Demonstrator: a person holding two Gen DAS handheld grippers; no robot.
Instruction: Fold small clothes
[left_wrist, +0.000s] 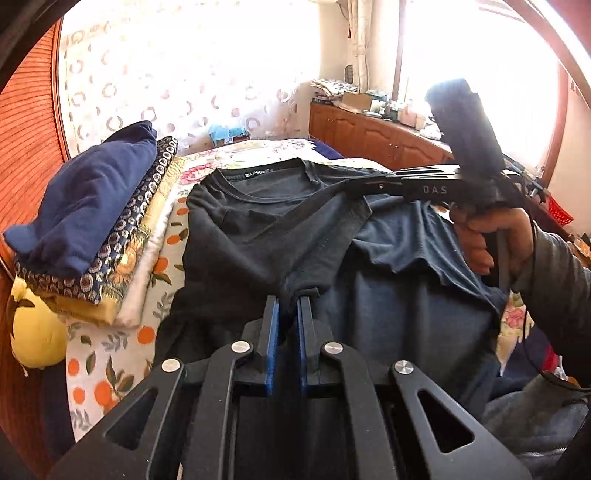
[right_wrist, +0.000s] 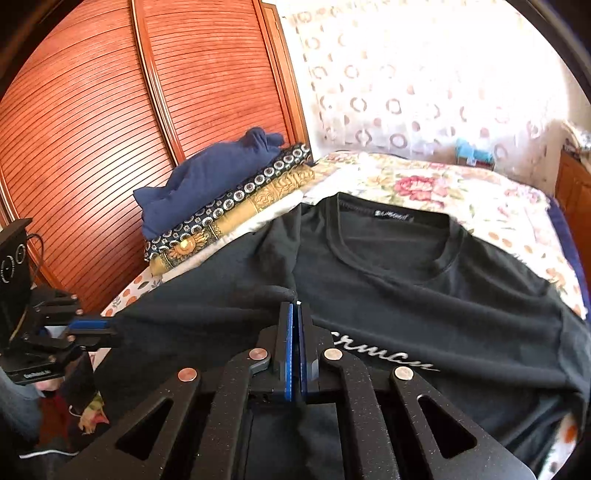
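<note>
Your left claw (left_wrist: 289, 301) is clamped on a fold of the black T-shirt (left_wrist: 258, 229), which lies on the bed (right_wrist: 424, 181) with its collar at the far end. Your right claw (right_wrist: 295, 308) is also pressed together on the cloth, nearer the printed chest. The shirt's long axis runs away from you, so I think both claws must carry the near part toward the collar.

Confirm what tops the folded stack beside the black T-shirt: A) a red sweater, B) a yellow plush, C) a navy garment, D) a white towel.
C: a navy garment lies on top of the patterned folded fabrics, left of the black T-shirt.
</note>
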